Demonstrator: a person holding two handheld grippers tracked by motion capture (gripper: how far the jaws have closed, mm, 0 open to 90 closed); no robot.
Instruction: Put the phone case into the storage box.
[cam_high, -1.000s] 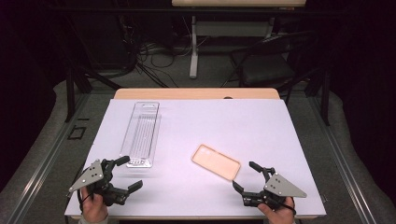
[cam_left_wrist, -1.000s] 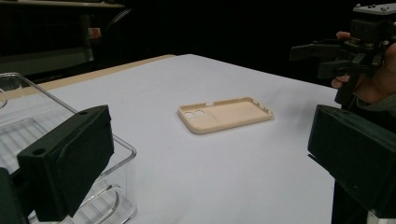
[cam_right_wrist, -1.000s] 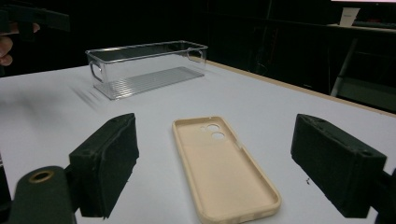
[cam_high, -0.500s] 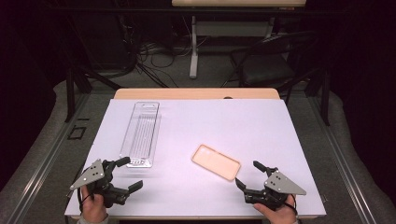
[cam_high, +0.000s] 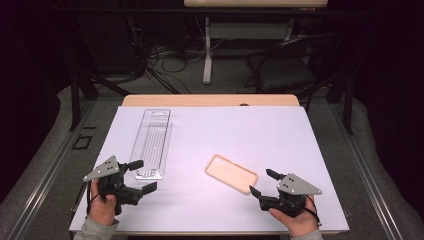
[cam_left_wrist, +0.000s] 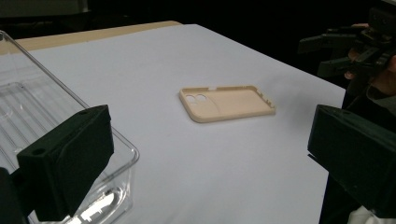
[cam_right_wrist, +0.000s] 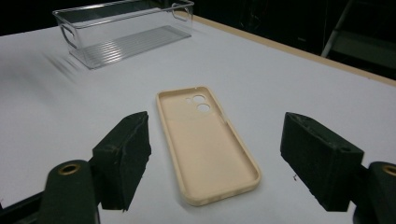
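Beige rectangular soft-plastic phone case (cam_high: 231, 173) lies flat on the white-covered surface (cam_high: 225, 135), open side up, two camera holes at one end. It sits right of centre, near the front edge.

Right gripper (cam_high: 261, 183) is held in a hand at the front right corner, just beside the case's near end, not touching it. Its jaws are spread w/ nothing between them, though they've just been closing a bit. In the right gripper view the case (cam_right_wrist: 205, 142) lies on the surface ahead of the two black pads, betw. them but clear of both.

Left gripper (cam_high: 141, 176) is at the front left, held in the other hand, jaws spread wide & empty. It's right at the near end of a long clear ribbed plastic tray (cam_high: 152, 143), which runs lengthwise away from the person on the left side. In the left gripper view the tray's rounded corner (cam_left_wrist: 119, 154) sits by the left pad; can't tell if they touch. Case (cam_left_wrist: 226, 102) is well apart to that gripper's right.
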